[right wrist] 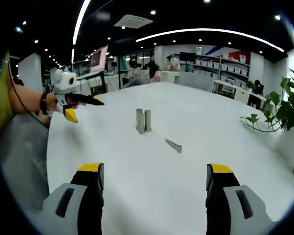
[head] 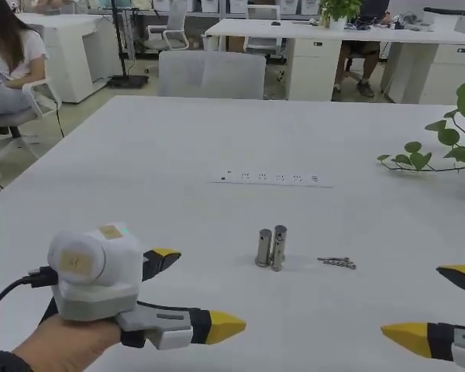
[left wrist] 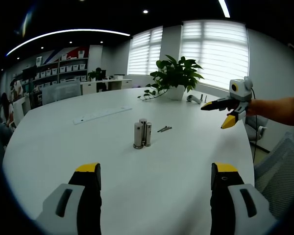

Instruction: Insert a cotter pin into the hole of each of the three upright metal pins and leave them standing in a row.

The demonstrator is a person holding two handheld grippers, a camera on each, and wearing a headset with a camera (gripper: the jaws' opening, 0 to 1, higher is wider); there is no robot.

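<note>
**Both grippers are hovering open, pins are waiting at mid-bench**

The pins are standing upright near the middle of the white bench, pressed together in a tight group. I am counting two for sure; whether there are more I cannot tell. The cotter pins are lying flat in a small bundle just beside them, to the right in the head view, not touching them. A hand is holding the left gripper over the near left part of the bench. Its fingers are standing wide apart with nothing between. The right gripper is hanging at the near right, its fingers also wide apart and gripping nothing. Both grippers are well apart from the pins. Behind the pins a power strip is lying, and a plant is reaching in from the right.
</note>
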